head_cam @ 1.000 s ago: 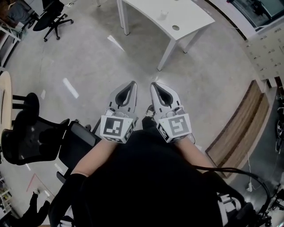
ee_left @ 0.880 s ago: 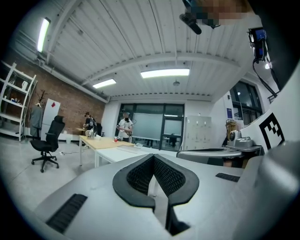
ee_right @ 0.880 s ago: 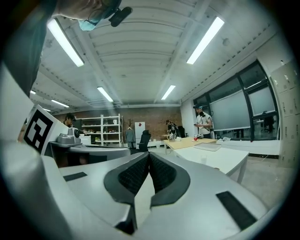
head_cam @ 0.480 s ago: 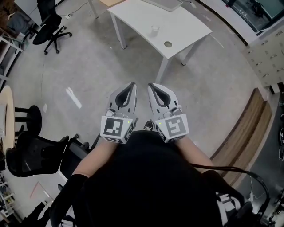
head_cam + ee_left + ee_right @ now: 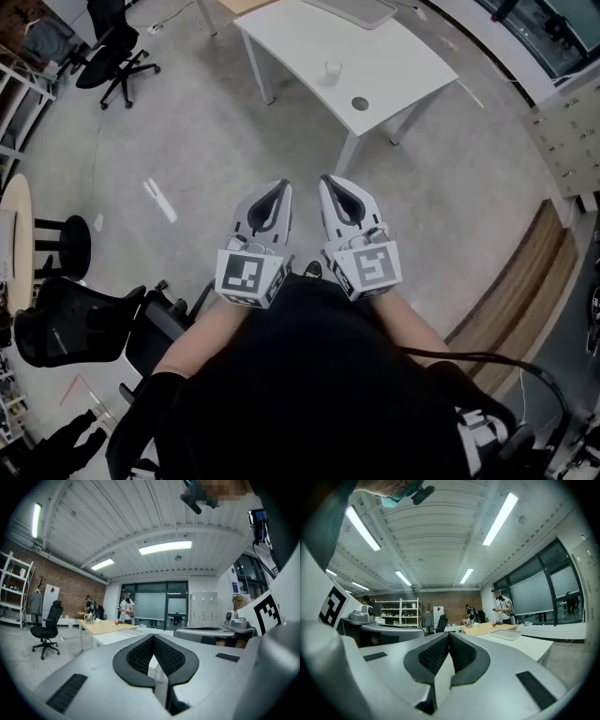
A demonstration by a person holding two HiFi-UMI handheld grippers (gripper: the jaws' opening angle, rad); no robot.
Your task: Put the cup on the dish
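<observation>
Head view — approach step: L tongs (image 5: 279,187), R tongs (image 5: 329,182) shut, empty; cup (image 5: 333,68), dish (image 5: 360,103) at 12 — next reach, open.

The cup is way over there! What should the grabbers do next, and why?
Probably move closer to the white table first. The cup and the dish sit apart on it, well ahead of the left gripper and the right gripper. Both grippers have their jaws shut and empty, so neither looks near enough to grasp the cup yet.
</observation>
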